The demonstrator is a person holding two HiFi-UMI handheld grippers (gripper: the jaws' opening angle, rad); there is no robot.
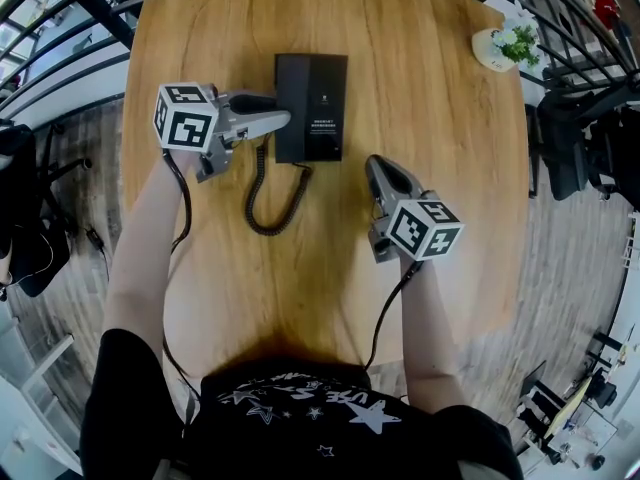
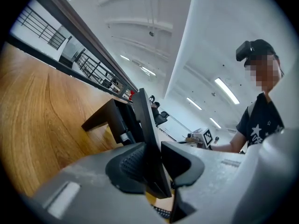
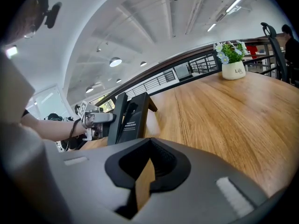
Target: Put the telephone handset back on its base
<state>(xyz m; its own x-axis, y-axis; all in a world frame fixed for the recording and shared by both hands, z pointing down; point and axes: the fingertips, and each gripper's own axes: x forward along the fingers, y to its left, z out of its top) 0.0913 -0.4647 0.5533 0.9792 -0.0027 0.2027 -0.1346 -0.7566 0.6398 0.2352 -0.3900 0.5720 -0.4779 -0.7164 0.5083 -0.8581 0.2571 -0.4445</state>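
The handset [image 2: 148, 134], a slim black bar, lies along the left side of the black base [image 1: 318, 108] in the middle of the wooden counter [image 1: 440, 168]. Its coiled cord [image 1: 262, 203] loops toward the person. The left hand-held gripper [image 1: 286, 118] has its jaws slightly spread around the handset, seemingly not squeezing. The right hand-held gripper [image 1: 376, 164] is pressed together, empty, near the base. Plank floor [image 1: 70, 158] and railings surround the counter. A potted plant [image 1: 505, 46] stands at the far right corner, well apart.

Premises: an open-plan office. Evidence: a wooden tabletop [image 1: 440, 168] carrying a desk telephone [image 1: 311, 106] and a small potted plant [image 1: 505, 46]. Black office chairs [image 1: 565, 143] stand alongside on a wood-plank floor [image 1: 570, 258]. A black metal railing [image 3: 159, 80] runs beyond the tabletop, and strip lights [image 2: 227, 90] line the high white ceiling.
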